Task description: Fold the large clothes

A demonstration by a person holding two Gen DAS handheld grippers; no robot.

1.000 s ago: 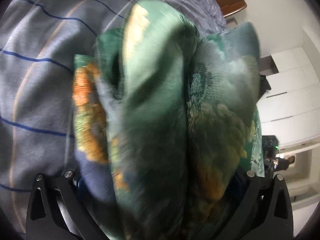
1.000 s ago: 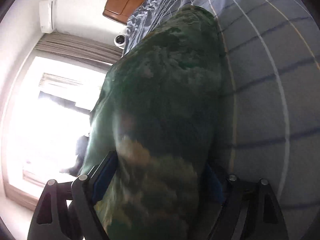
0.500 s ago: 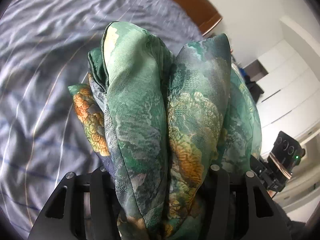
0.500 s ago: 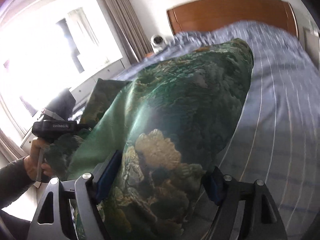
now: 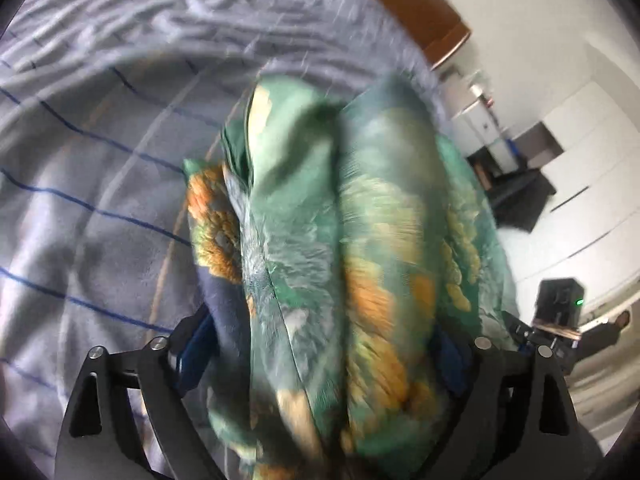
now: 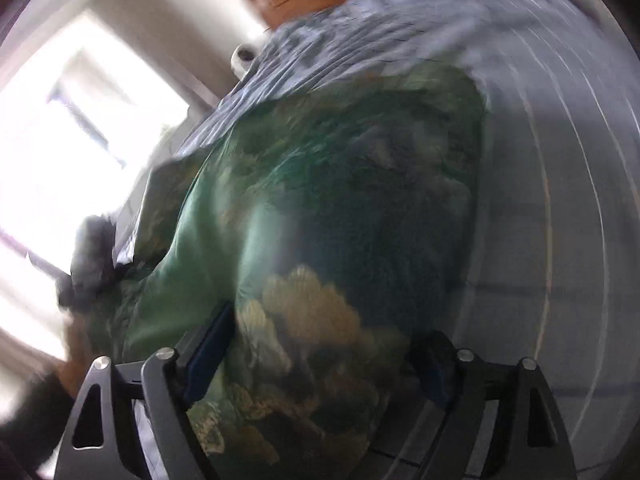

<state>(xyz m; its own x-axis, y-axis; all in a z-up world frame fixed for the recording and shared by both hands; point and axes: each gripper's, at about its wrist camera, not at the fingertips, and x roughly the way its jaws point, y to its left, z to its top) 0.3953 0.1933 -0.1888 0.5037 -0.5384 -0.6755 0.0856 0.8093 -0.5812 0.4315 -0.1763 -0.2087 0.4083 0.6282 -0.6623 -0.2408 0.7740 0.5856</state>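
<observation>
A large green garment point(image 5: 340, 260) with orange and yellow print bulges out of my left gripper point(image 5: 320, 360), which is shut on a thick bunch of it above the bed. The same green garment point(image 6: 340, 240) fills the right wrist view, and my right gripper point(image 6: 320, 364) is shut on another bunch of it. The cloth hides the fingertips of both grippers. Both views are blurred by motion. The other gripper shows dimly at the left of the right wrist view point(image 6: 88, 264).
A grey-blue bed cover point(image 5: 100, 160) with dark blue stripes lies under the garment, also in the right wrist view point(image 6: 560, 200). A wooden headboard point(image 5: 400, 8) stands behind. White cabinets point(image 5: 580, 160) are at the right, a bright window point(image 6: 80, 140) at the left.
Both grippers have swung with the garment still held; the views have tilted back toward the bed cover and are now blurred. The grip on the cloth is unchanged.
</observation>
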